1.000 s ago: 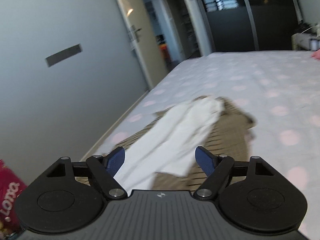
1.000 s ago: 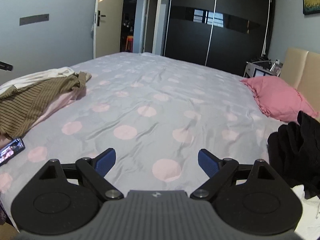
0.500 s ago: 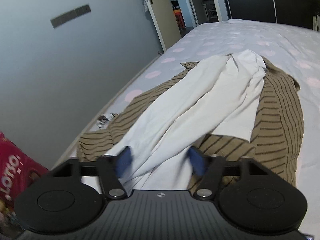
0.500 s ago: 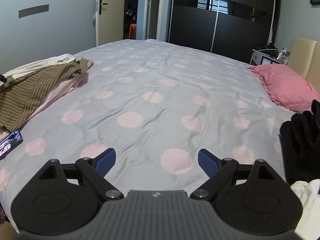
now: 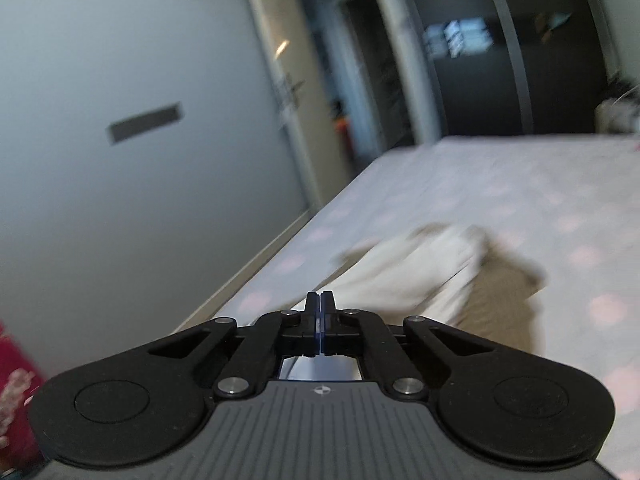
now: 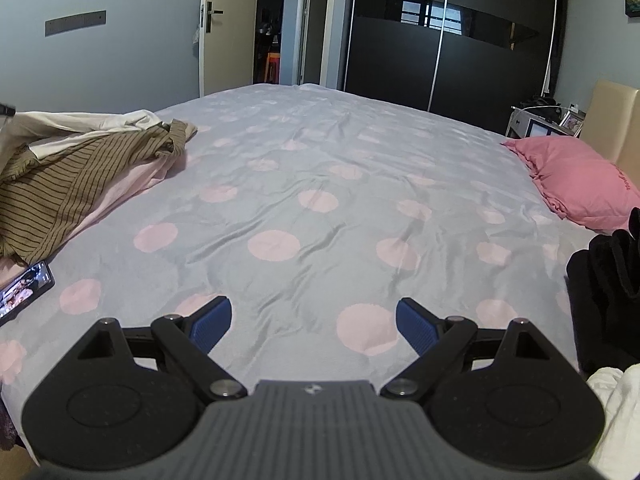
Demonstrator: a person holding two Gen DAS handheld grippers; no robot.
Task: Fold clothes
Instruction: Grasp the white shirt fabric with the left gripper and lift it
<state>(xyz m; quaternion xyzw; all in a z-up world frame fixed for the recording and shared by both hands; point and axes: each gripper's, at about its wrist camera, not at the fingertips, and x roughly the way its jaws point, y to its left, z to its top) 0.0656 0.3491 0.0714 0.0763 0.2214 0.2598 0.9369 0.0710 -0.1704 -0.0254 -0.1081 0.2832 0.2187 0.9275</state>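
Note:
A white garment (image 5: 420, 272) lies on top of a brown striped garment (image 5: 500, 300) at the bed's left edge. My left gripper (image 5: 321, 300) is shut on the near end of the white garment, and the cloth runs taut from its tips. The left wrist view is blurred by motion. In the right wrist view the white garment (image 6: 80, 124) rises toward the left edge of the picture above the striped garment (image 6: 60, 184). My right gripper (image 6: 312, 320) hovers open over the spotted bedsheet (image 6: 320, 160) with nothing between its fingers.
A phone (image 6: 24, 292) lies on the sheet near the striped garment. A pink pillow (image 6: 580, 176) sits at the right, with black clothes (image 6: 608, 288) and a white cloth (image 6: 616, 412) in front of it. A red bag (image 5: 16, 392) stands beside the bed.
My left gripper moved in over the white garment, its jaws shut on it, and it pulled back, lifting the cloth's near end. The right gripper stayed open and almost still.

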